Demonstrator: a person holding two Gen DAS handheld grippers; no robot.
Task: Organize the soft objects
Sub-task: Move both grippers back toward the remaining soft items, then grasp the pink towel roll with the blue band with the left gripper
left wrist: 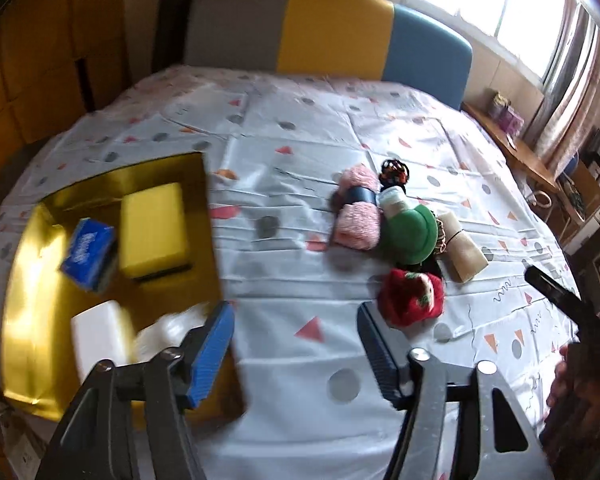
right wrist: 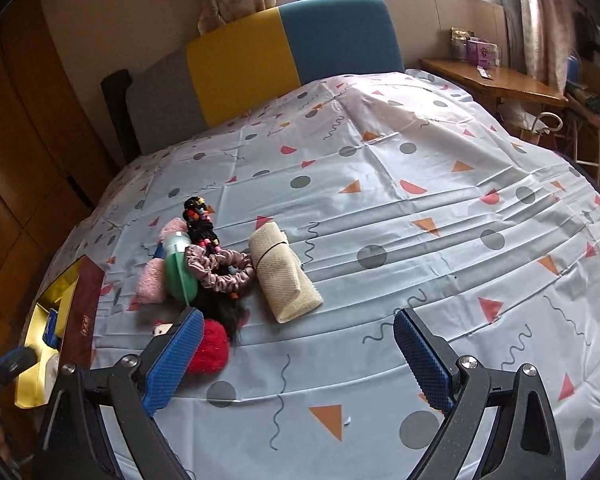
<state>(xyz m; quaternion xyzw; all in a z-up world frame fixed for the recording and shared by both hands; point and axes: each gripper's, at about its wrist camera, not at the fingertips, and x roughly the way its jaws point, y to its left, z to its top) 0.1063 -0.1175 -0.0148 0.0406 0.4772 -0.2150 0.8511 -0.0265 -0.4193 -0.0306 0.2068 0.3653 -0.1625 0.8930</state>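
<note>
Both grippers, left (left wrist: 296,344) & right (right wrist: 298,354), gape wide w/ nothing held over the bed (right wrist: 420,216), soft pile (pink yarn (left wrist: 356,216), red plush (left wrist: 412,296), beige roll (right wrist: 286,276)) at centre, gold tray (left wrist: 28,280) w/ sponge (left wrist: 154,228) at left, blue pack (left wrist: 88,254) print unreadable.

- In the left wrist view the gold tray (left wrist: 28,280) is smeared by motion blur; its near edge lies behind the left claw (left wrist: 296,356).
- The blue packet (left wrist: 87,254) in it carries print too blurred to read.
- The white block (left wrist: 98,340) and the pale thing beside it (left wrist: 168,336) are blurred; what the pale thing is cannot be told.
- In the right wrist view the tray (right wrist: 36,356) is cut by the picture's left edge.
- The red woolly item (right wrist: 210,346) is half hidden behind a finger (right wrist: 176,360) of the right claw.
- The dark fuzzy thing (right wrist: 224,312) under the scrunchie (right wrist: 220,268) is mostly covered.
- The boxes on the side desk (right wrist: 478,50) are too small to identify.
</note>
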